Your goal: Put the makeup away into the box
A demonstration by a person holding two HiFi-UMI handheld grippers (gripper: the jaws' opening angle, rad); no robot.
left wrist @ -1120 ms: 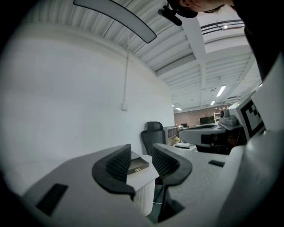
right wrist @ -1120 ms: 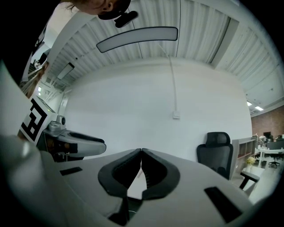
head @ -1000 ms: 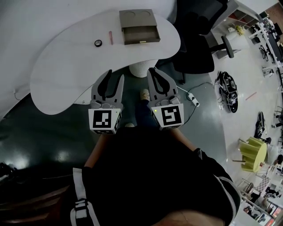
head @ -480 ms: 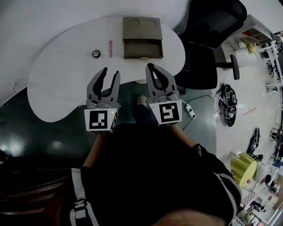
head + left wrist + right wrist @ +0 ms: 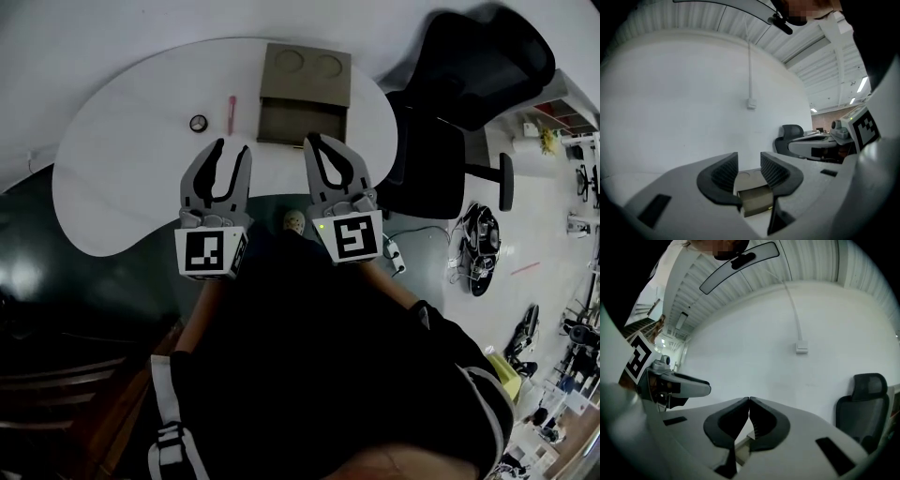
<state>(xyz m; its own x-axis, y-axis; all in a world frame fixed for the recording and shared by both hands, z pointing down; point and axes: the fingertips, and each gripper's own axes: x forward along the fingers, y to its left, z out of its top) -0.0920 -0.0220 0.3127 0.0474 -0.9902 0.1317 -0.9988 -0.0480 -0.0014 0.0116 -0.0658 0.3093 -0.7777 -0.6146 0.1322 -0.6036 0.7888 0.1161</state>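
Observation:
A brown box [image 5: 304, 92] with an open drawer stands at the far side of the white table [image 5: 122, 159]. A pink stick of makeup [image 5: 231, 114] and a small round black compact [image 5: 198, 122] lie to the left of the box. My left gripper [image 5: 231, 146] hovers over the table's near edge, jaws open and empty; between them the left gripper view shows the box [image 5: 754, 196]. My right gripper [image 5: 310, 138] is beside it, just short of the drawer, its tips touching with nothing held [image 5: 749, 400].
A black office chair [image 5: 469, 84] stands to the right of the table. A power strip and cables [image 5: 394, 258] lie on the floor near the person's feet. A white wall rises behind the table.
Both grippers have moved forward toward the table and now reach over its near edge, closer to the box. Their jaws look the same.

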